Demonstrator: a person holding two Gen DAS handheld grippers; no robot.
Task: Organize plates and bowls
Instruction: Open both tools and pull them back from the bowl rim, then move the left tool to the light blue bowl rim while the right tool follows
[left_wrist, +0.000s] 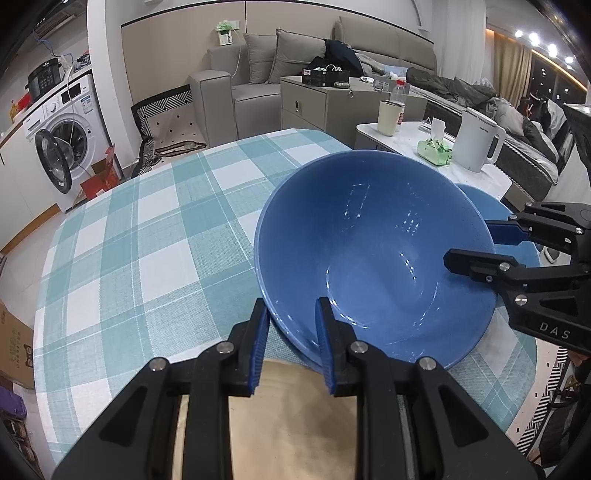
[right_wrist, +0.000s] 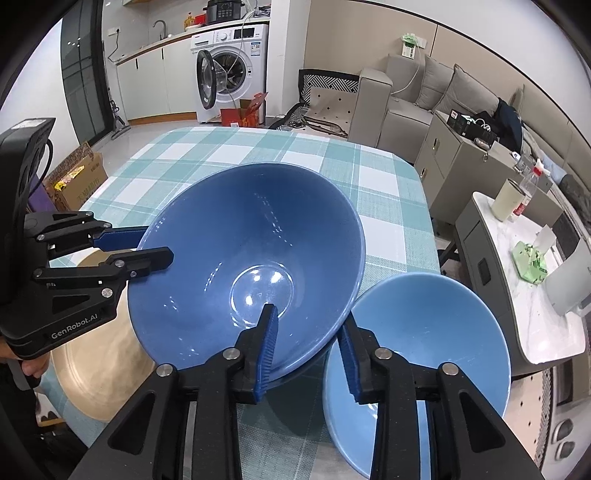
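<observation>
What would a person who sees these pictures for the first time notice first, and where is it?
First, the large dark blue bowl, lifted and tilted above the checked tablecloth, with the left tool and the right tool each clamping its rim from opposite sides. Next, the smaller light blue bowl on the table, to the right of the large one, and a beige plate lying below its left side.
</observation>
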